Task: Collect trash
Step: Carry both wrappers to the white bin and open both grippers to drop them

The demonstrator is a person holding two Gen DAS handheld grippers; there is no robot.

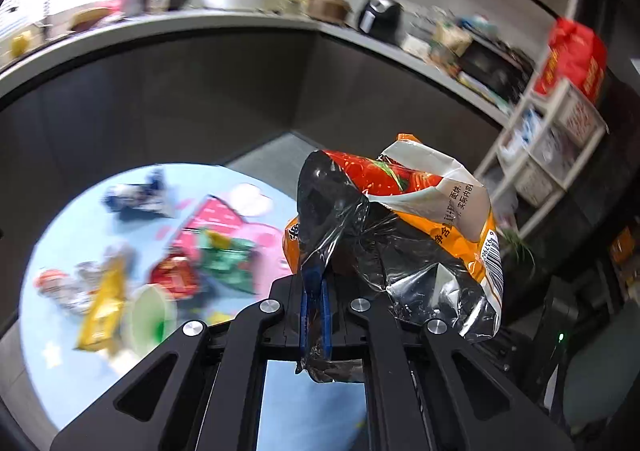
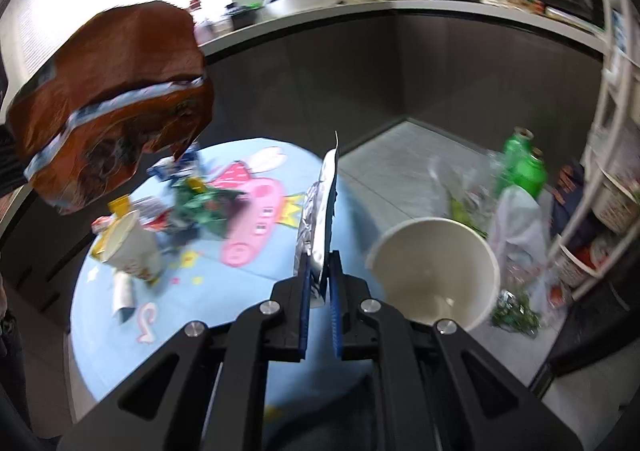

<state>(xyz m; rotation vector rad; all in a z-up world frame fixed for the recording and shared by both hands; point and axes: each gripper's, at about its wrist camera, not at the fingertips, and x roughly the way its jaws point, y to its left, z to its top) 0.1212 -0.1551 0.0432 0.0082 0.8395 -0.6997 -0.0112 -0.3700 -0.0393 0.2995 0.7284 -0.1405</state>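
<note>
We've got the left gripper [image 1: 315, 283] clamped on a noodle bag [image 1: 404, 219], the right gripper [image 2: 320, 283] pinching a foil wrapper [image 2: 320, 211], round table [image 2: 272, 251] beyond.

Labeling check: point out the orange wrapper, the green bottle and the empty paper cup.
orange wrapper [image 1: 404, 187], left wrist view, printed front.
green bottle [image 2: 522, 167], right wrist view, body below the neck.
paper cup [image 2: 436, 251], right wrist view, inner wall.

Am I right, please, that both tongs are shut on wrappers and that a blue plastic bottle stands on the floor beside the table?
Nearly: the plastic bottle is green, as the right wrist view shows. The left tongs and right tongs are indeed each shut on a wrapper.
</note>
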